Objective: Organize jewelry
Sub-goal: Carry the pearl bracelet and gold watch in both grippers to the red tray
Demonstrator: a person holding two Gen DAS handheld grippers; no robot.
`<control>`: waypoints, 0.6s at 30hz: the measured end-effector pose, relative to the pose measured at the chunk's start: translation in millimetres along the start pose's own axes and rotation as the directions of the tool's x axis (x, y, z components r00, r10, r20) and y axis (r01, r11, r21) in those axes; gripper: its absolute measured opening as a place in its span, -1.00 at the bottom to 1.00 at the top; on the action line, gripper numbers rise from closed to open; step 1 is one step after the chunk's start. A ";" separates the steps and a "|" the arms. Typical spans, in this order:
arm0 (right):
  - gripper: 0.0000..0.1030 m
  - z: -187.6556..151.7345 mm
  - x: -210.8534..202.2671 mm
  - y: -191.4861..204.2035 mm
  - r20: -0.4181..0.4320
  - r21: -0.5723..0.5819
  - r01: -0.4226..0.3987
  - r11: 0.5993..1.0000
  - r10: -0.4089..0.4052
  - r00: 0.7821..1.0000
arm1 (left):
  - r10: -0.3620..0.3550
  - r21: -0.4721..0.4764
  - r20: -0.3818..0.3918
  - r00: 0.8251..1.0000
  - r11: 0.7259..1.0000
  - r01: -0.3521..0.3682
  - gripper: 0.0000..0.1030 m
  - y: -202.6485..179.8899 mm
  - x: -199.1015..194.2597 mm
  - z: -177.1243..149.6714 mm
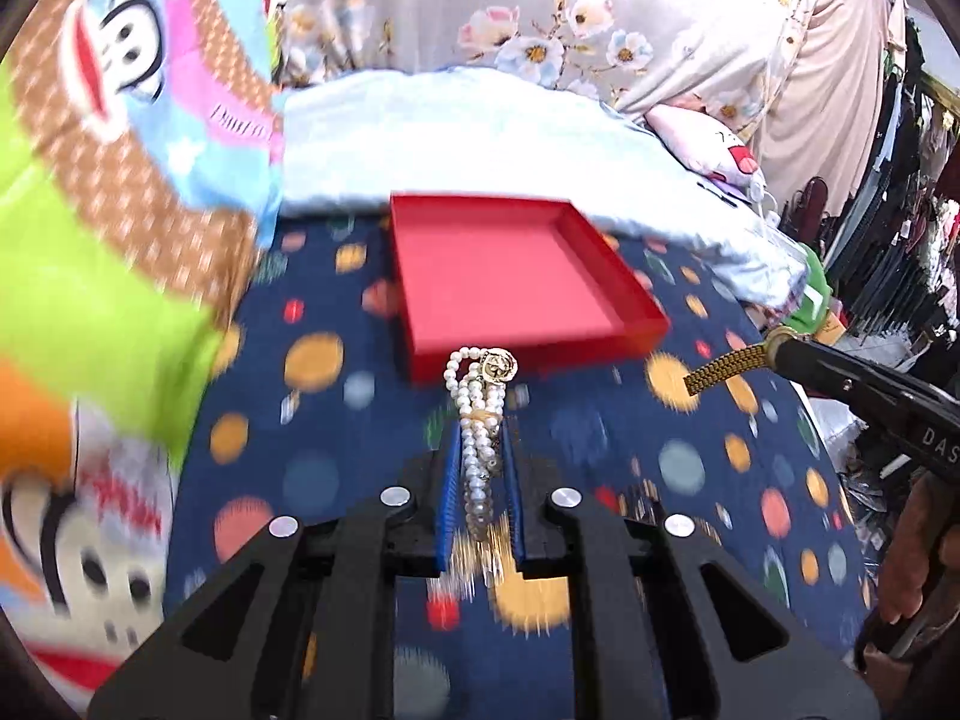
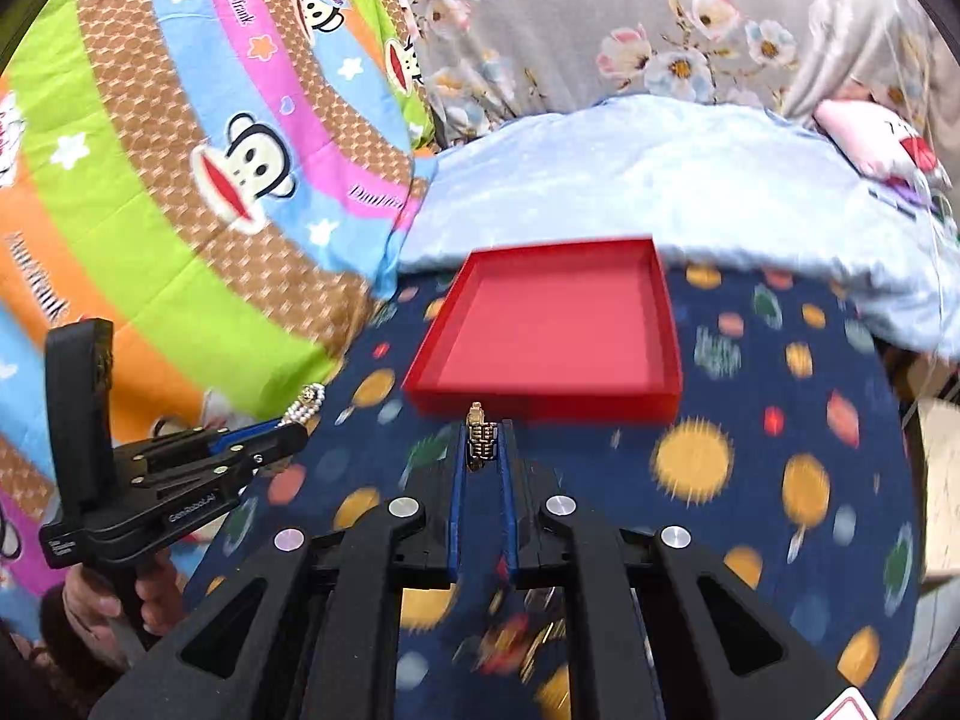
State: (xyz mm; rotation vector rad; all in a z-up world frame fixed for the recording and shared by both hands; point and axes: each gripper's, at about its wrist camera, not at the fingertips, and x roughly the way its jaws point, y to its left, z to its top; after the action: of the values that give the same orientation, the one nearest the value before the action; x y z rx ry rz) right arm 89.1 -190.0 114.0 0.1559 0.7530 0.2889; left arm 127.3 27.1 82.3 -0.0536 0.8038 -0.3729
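Evidently the transfer step is in hand: a pearl bracelet (image 1: 478,420) is clenched in the left gripper (image 1: 480,438) and a gold chain (image 2: 480,435) in the right gripper (image 2: 482,441), and carriage over the empty red tray (image 2: 543,405) followed by release is judged to be required next.

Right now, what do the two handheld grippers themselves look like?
Both are matte black plastic. Each has two angular linkage arms with triangular cutouts, round silver pivot caps and narrow fingers lined with blue ribbed pads. The left gripper has a pistol handle and white lettering on its side; the right gripper does too.

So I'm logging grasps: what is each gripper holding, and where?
Left gripper pinches the pearl bracelet mid-strand; right gripper clamps the gold chain band near one end.
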 end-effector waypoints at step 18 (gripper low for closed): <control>-0.82 152.3 235.2 -82.3 -0.169 0.060 -0.114 0.992 0.122 0.978 | 0.028 0.019 -0.036 0.999 0.999 -0.027 -0.75 11.2 219.3 164.7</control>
State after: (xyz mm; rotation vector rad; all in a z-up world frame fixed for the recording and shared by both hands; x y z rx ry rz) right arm 374.1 -200.0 51.0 0.2257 0.9248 0.4005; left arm 386.6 -53.7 42.9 -0.0188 0.8359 -0.3556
